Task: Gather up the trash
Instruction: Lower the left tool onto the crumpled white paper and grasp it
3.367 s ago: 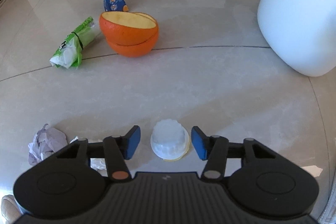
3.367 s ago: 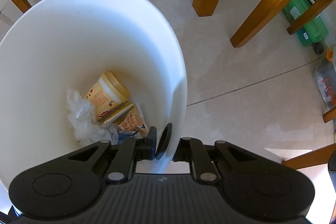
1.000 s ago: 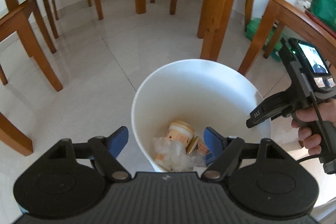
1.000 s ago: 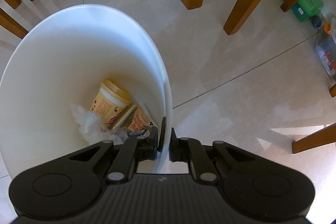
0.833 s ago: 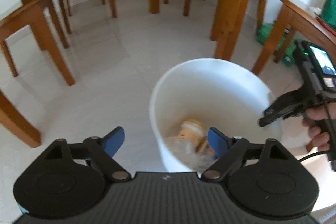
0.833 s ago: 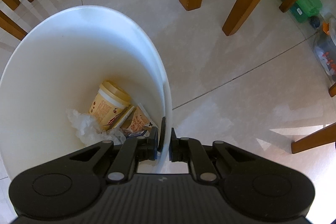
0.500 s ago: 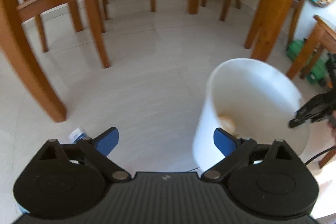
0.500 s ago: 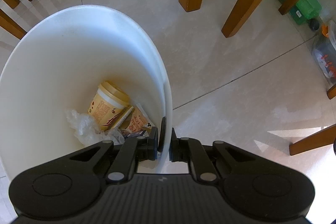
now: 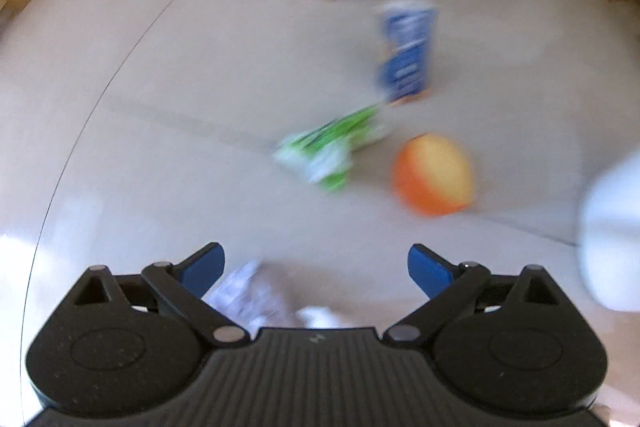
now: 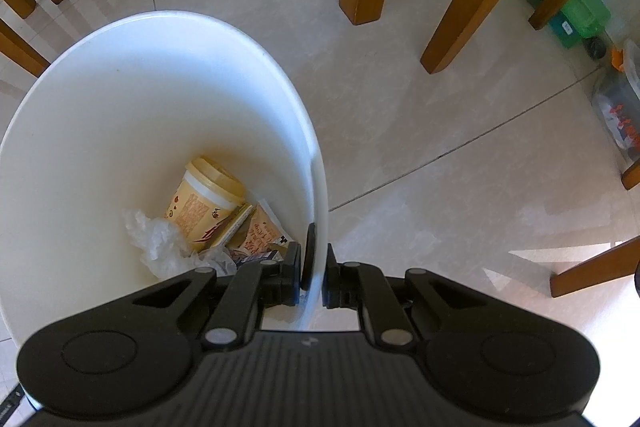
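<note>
Trash lies scattered on the tiled floor [image 9: 160,131]: a crumpled paper wad [image 9: 250,293] just below the left gripper [image 9: 316,265], whose jaws have just been opening and stand wide and empty, with a green wrapper [image 9: 328,151], blue packet [image 9: 406,55] and orange peel [image 9: 434,175] farther out. Right gripper [image 10: 314,267] clamps the white bin's [image 10: 120,107] rim, a cup [image 10: 204,199] and wrappers inside.

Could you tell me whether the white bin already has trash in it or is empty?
Not empty: the white bin holds a lidded paper cup, crumpled clear plastic and wrappers at its bottom.
</note>
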Available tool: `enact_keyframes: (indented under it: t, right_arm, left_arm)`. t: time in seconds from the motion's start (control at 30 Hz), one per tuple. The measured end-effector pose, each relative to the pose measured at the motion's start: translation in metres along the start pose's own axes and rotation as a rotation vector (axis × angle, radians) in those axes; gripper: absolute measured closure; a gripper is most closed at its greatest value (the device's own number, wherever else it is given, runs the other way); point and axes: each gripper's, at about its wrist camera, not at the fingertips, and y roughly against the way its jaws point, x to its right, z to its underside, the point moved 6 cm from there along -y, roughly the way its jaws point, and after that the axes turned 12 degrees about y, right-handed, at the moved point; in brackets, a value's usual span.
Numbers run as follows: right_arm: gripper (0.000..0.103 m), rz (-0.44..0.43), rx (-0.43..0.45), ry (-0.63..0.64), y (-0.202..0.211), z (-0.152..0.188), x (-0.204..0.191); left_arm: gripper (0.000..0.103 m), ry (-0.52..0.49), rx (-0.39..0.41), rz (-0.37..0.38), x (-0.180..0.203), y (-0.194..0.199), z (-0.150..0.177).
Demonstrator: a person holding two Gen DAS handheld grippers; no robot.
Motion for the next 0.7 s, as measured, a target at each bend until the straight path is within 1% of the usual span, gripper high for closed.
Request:
enact_keyframes:
  t: [0.1, 0.17, 0.23, 0.47, 0.63, 0.7]
  right_arm:
    - [0.091, 0.006, 0.002, 0.004, 0.0, -0.001, -0.001]
    - [0.091, 0.007, 0.005, 0.004, 0.0, -0.001, -0.001]
    - [0.091, 0.008, 0.007, 0.007, 0.001, 0.0, -0.001]
    - [0.091, 0.007, 0.01, 0.012, 0.0, 0.0, -0.001]
    - [0.091, 0.009, 0.01, 0.016, 0.0, -0.001, -0.001]
    - [0.091, 0.01, 0.012, 0.018, 0.0, -0.001, -0.001]
  left_arm:
    - [0.006, 0.031, -0.043, -0.044, -0.023, -0.023, 0.011]
    - [0.006, 0.049, -0.054, -0.067, -0.033, -0.033, 0.02]
    - [0.006, 0.067, -0.06, -0.086, -0.037, -0.043, 0.021]
    - [0.006, 0.135, -0.119, -0.09, -0.049, -0.069, 0.035]
    - [0.006, 0.123, -0.12, -0.115, -0.051, -0.08, 0.042]
    - [0.007, 0.116, -0.134, -0.128, -0.051, -0.086, 0.045]
